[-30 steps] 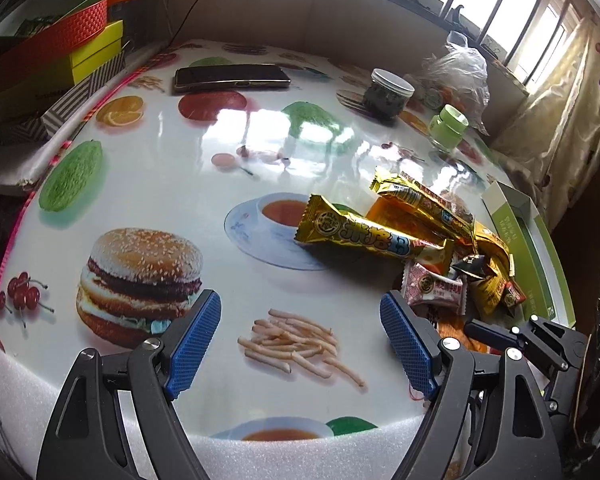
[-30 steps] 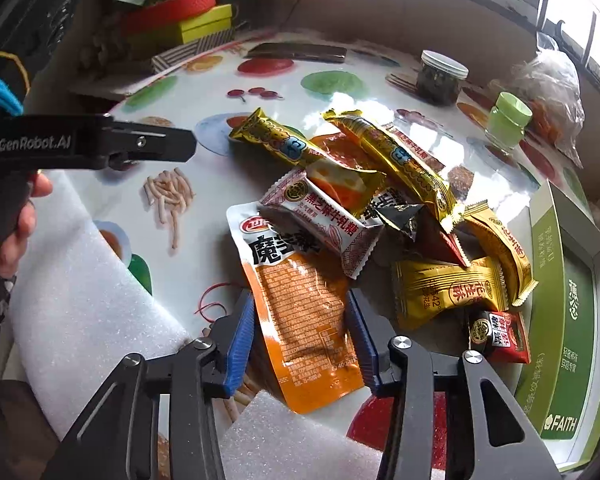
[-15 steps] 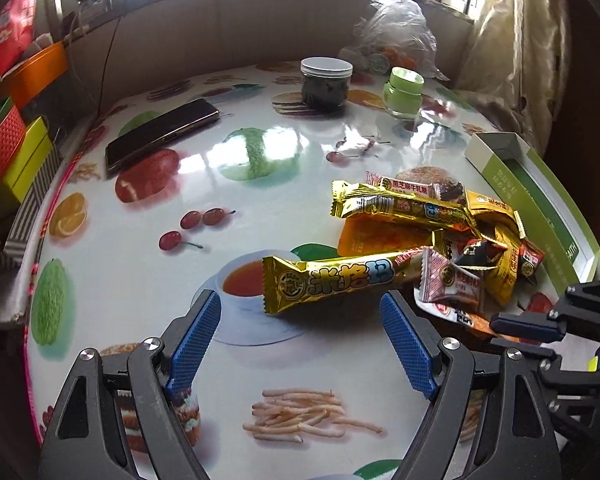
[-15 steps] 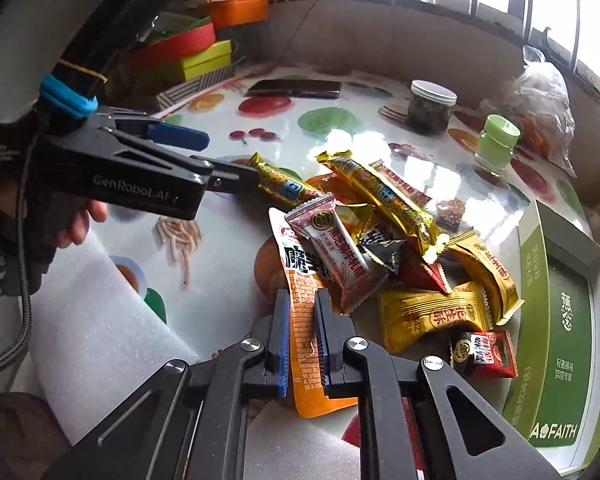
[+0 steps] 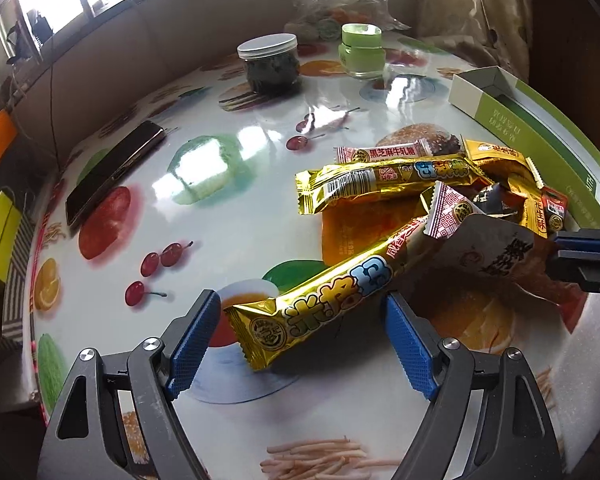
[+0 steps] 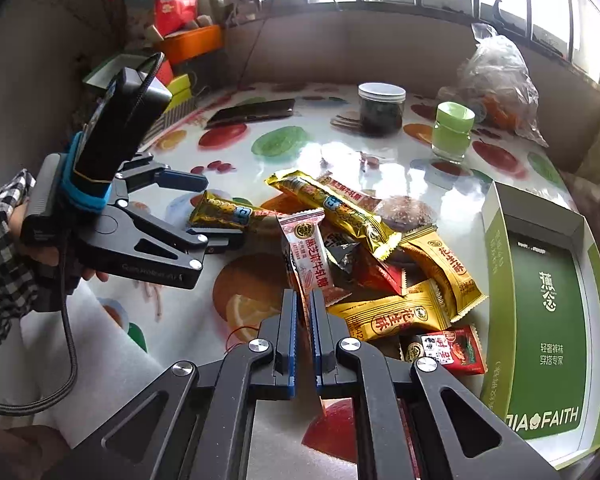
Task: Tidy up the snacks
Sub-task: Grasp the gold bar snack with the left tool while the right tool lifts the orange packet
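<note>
pinching the edge of an orange pouch [image 5: 496, 252], the right gripper [image 6: 306, 312] has its fingers pressed nearly together on the thin foil, and the pouch hangs lifted and tilted off the table [image 5: 228, 152]. a pink bar [image 6: 306, 258] leans on that pouch just ahead of the jaws (it looks loose, only resting there), so raising the pouch could tip it off, or drag it along and scatter the pile [image 6: 384, 264] of yellow and red packets beside it. the hold is on an edge only; slick foil may slide out if the hand swings fast toward the green box [image 6: 540, 312], which sits open just to the right of the pile with nothing visible in it.

the left gripper [image 5: 300, 336] has its fingers spread wide, one on each side of the near end of a gold bar [image 5: 324, 304], not touching it. that bar lies slanted across the gap, and its far end seems tucked under the lifted pouch and the pink bar. closing now might catch it cornerwise, so it twists or squirts out. pulling it while the pouch is moving could tangle the two hands' loads, and the grippers are near each other, so a bump is possible.

a phone [image 5: 112, 176], a jar [image 5: 270, 62] and a green cup [image 5: 362, 50] stand well apart from all this.
</note>
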Action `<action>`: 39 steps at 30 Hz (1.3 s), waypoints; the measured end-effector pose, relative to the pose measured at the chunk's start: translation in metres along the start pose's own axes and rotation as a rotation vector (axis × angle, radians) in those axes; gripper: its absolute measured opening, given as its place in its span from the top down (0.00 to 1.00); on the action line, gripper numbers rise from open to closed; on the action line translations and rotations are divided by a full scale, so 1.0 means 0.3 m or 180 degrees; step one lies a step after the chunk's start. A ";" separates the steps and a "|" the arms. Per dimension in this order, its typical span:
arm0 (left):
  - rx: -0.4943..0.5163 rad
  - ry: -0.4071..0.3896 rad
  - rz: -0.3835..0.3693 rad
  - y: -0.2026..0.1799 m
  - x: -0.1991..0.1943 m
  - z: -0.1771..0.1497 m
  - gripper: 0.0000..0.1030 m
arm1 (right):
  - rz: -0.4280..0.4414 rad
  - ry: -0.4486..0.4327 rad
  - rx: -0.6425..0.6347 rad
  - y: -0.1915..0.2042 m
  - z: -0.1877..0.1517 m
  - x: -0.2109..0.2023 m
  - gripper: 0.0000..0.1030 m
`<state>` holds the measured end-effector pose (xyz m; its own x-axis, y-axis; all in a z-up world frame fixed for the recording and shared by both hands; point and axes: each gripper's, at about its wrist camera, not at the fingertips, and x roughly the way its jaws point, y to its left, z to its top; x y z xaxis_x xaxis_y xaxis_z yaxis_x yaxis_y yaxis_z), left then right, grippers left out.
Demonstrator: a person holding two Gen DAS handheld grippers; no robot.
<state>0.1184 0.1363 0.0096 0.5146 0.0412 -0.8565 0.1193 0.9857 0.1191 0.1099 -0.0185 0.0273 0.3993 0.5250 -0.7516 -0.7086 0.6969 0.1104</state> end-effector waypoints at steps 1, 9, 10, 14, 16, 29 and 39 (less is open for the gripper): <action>-0.0025 0.0003 -0.0050 0.003 0.005 0.002 0.20 | -0.0027 -0.0004 0.0003 -0.003 -0.001 -0.001 0.94; -0.0118 -0.0002 -0.0214 0.008 0.012 0.005 0.38 | -0.0071 0.0017 0.0053 -0.017 -0.001 0.007 0.94; -0.0145 -0.0008 -0.0242 0.010 0.012 0.005 0.40 | -0.0078 0.0022 0.0067 -0.019 -0.002 0.009 0.94; -0.0161 -0.0023 -0.0258 0.003 0.003 0.003 0.54 | -0.0062 0.0015 0.0092 -0.020 -0.006 0.005 0.94; -0.0187 -0.0014 -0.0304 0.001 -0.001 0.000 0.58 | -0.0045 0.0016 0.0094 -0.017 -0.008 0.003 0.94; -0.0039 -0.0092 -0.0401 -0.023 -0.018 0.035 0.59 | -0.0029 0.0109 0.0070 -0.003 -0.015 0.023 0.88; 0.0093 -0.0111 -0.0422 -0.017 -0.042 0.022 0.52 | 0.0083 0.0115 0.0000 0.023 -0.016 0.028 0.91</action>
<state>0.1168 0.1298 0.0232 0.5218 -0.0952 -0.8478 0.2126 0.9769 0.0212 0.1056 -0.0115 0.0186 0.3595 0.5251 -0.7714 -0.7185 0.6832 0.1302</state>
